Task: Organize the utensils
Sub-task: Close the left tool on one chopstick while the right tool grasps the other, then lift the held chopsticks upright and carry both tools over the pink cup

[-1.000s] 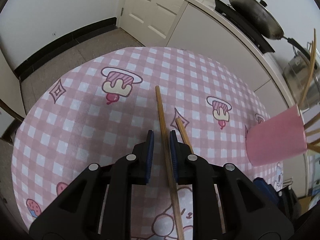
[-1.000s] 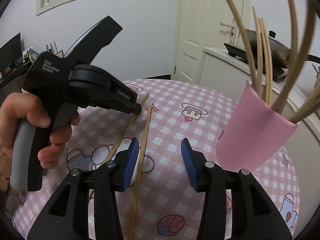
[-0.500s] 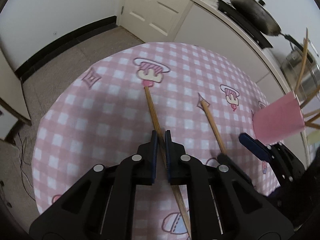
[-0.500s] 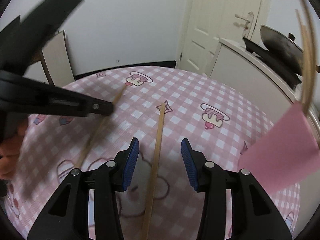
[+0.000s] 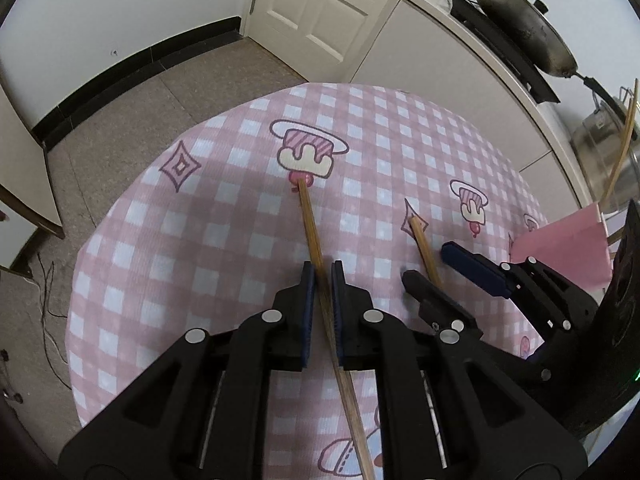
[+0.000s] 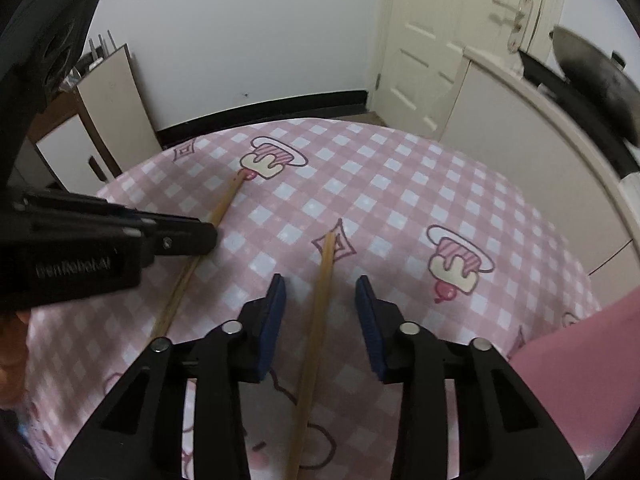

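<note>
I work two chopsticks that lie on a round desk [image 5: 240,208] under a pink checked cloth.

On the left, my left hand-held gripper [image 5: 322,276] has its blue pads drawn nearly together on the left chopstick [image 5: 310,220]; they look to be pinching it, though a sliver of gap may remain on one side. The jaws have just eased a touch wider. The stick runs from a cherry print away from me back between the fingers. To lift it cleanly I judge I should firm the pinch before raising, and keep the stick square in the pads so it does not swivel.

To the right, my right hand-held gripper [image 6: 320,292] straddles the right chopstick [image 6: 326,264] with its jaws apart, clear space either side; they have just been closing in, and nothing is clamped yet. I judge the finish is to close evenly, centred on the stick.

Both tools slant steeply down toward the cloth, side by side, close to each other. The pink cup [image 5: 568,248], already holding chopsticks, stands farthest right near the desk's edge.
</note>
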`<state>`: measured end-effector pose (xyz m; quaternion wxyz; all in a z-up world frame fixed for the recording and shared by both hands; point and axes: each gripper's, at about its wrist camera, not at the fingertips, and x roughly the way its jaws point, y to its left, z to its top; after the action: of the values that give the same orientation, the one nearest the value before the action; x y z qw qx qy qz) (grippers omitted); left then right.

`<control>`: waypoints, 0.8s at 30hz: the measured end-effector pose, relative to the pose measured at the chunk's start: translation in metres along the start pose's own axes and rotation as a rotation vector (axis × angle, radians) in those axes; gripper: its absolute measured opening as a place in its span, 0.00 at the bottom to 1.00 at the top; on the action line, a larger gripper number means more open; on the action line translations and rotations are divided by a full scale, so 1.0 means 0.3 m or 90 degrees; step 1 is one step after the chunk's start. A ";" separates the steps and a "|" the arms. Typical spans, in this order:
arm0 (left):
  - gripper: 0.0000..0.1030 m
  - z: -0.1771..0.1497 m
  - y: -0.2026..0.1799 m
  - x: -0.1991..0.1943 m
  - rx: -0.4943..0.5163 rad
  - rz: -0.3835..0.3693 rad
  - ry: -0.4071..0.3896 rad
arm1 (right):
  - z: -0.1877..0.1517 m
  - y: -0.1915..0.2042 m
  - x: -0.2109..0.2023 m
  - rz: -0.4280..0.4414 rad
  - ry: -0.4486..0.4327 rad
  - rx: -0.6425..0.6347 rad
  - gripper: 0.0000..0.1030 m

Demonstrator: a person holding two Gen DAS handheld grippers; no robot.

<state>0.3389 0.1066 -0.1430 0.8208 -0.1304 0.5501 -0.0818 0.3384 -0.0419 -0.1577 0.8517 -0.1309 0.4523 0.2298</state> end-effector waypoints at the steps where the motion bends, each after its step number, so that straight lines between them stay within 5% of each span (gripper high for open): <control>1: 0.17 0.003 -0.004 0.001 0.000 -0.002 0.001 | 0.006 -0.005 0.004 0.004 0.003 0.001 0.30; 6: 0.28 0.020 -0.037 0.013 0.012 0.009 -0.003 | 0.032 -0.024 0.017 0.013 0.019 0.010 0.05; 11: 0.09 0.001 -0.045 0.015 0.032 0.047 -0.021 | 0.011 -0.016 -0.001 0.019 0.016 0.010 0.04; 14: 0.08 -0.022 -0.031 -0.012 0.038 0.034 -0.018 | -0.027 -0.017 -0.042 0.027 -0.001 0.018 0.04; 24: 0.06 -0.111 -0.096 -0.319 0.071 -0.057 -0.141 | -0.081 0.056 -0.305 0.063 -0.115 -0.019 0.04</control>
<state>0.2718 0.1015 -0.0619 0.8779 -0.1170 0.4445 -0.1342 0.2682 -0.0630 -0.0956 0.8747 -0.1000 0.3759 0.2891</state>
